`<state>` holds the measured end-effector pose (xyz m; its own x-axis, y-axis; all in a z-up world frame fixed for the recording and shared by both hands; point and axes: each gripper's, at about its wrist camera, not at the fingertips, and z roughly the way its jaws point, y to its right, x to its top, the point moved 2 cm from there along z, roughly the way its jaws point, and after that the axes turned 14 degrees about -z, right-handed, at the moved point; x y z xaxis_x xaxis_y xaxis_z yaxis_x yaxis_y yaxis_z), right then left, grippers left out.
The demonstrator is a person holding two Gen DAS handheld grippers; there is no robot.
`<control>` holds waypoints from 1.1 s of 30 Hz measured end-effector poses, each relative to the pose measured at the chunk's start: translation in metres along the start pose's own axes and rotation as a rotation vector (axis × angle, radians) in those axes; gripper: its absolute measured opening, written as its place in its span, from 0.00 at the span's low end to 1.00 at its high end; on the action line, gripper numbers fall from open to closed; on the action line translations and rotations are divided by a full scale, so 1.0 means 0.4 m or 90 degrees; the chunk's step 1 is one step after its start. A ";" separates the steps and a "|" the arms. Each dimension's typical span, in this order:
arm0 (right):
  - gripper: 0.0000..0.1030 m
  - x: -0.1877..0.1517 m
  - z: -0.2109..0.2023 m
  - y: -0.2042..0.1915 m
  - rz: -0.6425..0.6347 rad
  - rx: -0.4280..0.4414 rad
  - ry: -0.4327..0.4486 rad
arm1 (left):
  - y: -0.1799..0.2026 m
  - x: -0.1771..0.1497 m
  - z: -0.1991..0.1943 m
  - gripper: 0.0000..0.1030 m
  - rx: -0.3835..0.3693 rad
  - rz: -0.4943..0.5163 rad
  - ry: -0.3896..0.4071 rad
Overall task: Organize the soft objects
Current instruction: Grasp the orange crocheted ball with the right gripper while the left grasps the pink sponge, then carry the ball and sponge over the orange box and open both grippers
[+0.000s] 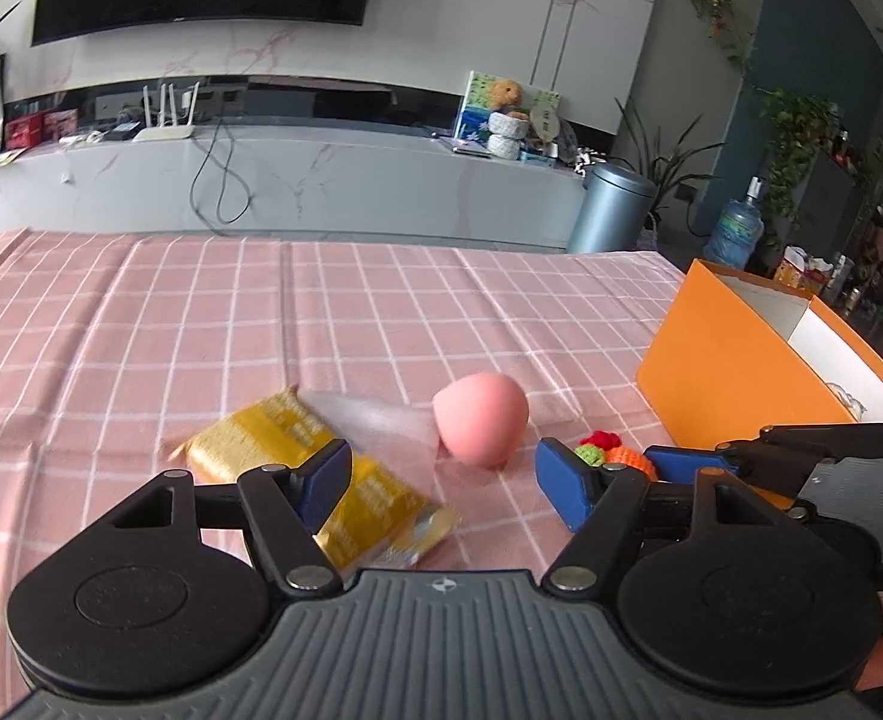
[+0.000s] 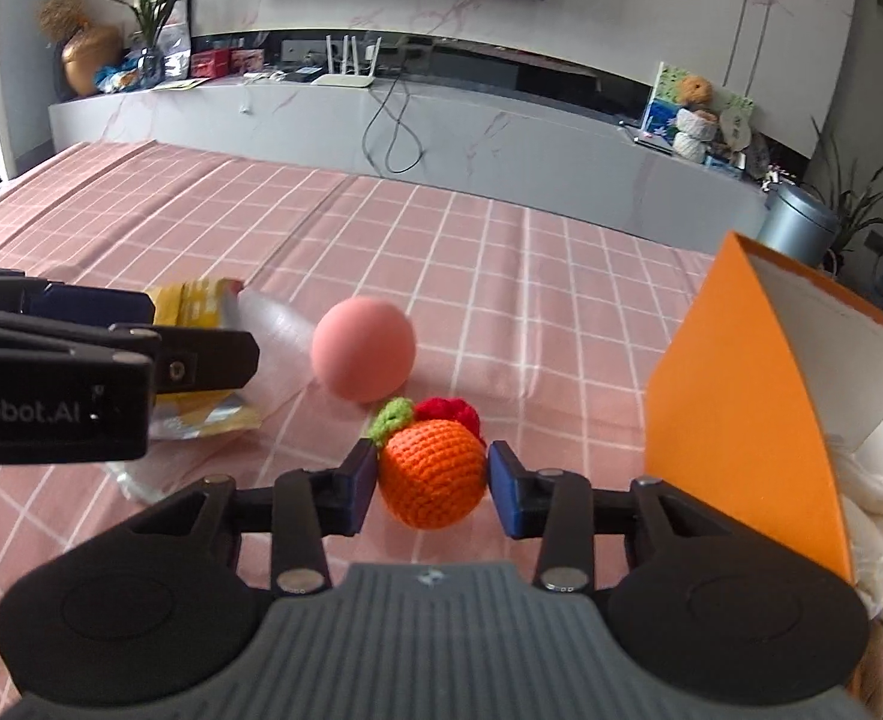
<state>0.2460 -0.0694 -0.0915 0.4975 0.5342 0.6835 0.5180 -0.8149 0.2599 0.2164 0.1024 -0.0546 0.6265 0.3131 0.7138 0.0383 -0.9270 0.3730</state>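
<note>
Right wrist: fingers [image 2: 508,489] against crocheted orange [image 2: 432,471].

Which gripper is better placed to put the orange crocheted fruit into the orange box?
Right. The right gripper already brackets the orange crocheted fruit, beside the orange cardboard box; the left gripper is open near the pink foam ball.

Crocheted orange [image 2: 431,474] (green leaf) lies near pink sponge [image 2: 363,348] and yellow packet [image 1: 315,480].

The left gripper [image 1: 441,480] hangs low with its blue-padded jaws spread wide and nothing between them, while just to its right the right gripper [image 2: 432,480], level and pointing forward, has its two pads pressed on either side of a crocheted orange [image 2: 430,474].
</note>
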 end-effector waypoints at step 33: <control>0.38 -0.029 0.070 0.053 0.096 -0.024 0.006 | 0.035 0.023 0.174 0.50 -0.019 0.022 -0.060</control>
<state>0.2709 -0.0866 -0.1129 0.5610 0.4028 0.7232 0.4110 -0.8939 0.1790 0.2767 0.0778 -0.0840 0.6981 0.2582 0.6678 -0.0071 -0.9301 0.3671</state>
